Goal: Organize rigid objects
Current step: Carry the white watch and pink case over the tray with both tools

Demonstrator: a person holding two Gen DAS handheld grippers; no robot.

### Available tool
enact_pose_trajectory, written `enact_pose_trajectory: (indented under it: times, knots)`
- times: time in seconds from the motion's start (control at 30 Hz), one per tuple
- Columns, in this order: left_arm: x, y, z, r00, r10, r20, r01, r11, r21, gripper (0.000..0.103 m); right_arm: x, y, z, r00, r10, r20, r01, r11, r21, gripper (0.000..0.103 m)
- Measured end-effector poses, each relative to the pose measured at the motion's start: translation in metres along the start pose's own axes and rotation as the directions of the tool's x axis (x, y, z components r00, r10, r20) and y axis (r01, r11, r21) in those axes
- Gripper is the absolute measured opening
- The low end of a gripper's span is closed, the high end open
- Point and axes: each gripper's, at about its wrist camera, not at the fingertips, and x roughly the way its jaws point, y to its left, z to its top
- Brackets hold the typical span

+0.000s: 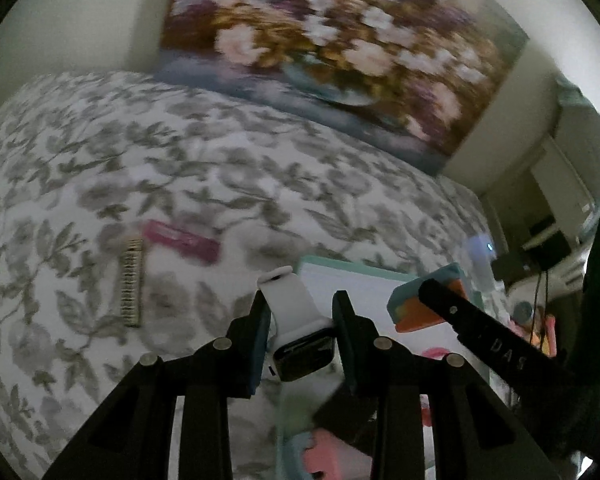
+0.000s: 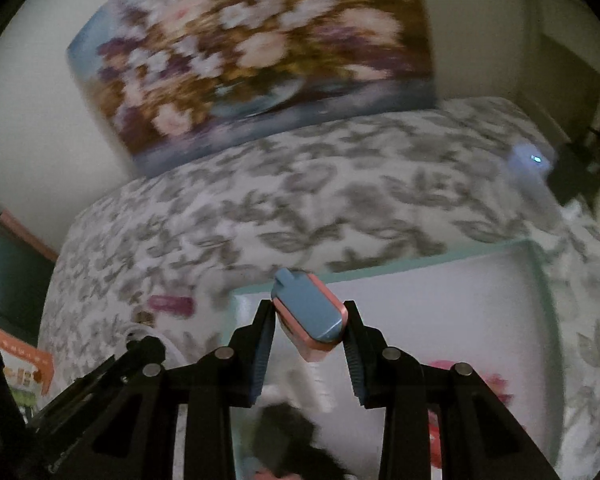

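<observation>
left wrist view: left gripper [image 1: 300, 320] is closed on a white-strapped smartwatch [image 1: 300, 332], pads against its sides, carried above the near-left corner of the mint-rimmed white tray [image 1: 320, 266]. a pink stick [image 1: 182, 240] and a beige comb [image 1: 131, 284] lie on the leaf-print bedspread [image 1: 100, 160], well left of the tray. best to clear the rim before lowering, then open.

right wrist view: right gripper [image 2: 308, 320] is clamped narrow on a blue-and-pink case [image 2: 310, 314], tilted, over the tray's near-left part. best to level it and set it apart from the watch.
</observation>
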Motion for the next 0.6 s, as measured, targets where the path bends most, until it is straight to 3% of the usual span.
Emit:
enact_pose_trajectory:
  times: [0.33,0.6]
  knots:
    - [0.019,-0.045,-0.01,0.999,-0.035,0.009,0.033,0.992,0.122,0.033,-0.019,-0.052,0.001,0.998,-0.062,0.009,0.061,0.995,0.083,0.036]
    - [0.036,-0.059,-0.01,1.0,0.008,0.01,-0.009,0.986,0.169,0.033,-0.02,-0.069,-0.001,0.998,-0.053,0.016,0.05,0.989,0.14,0.036]
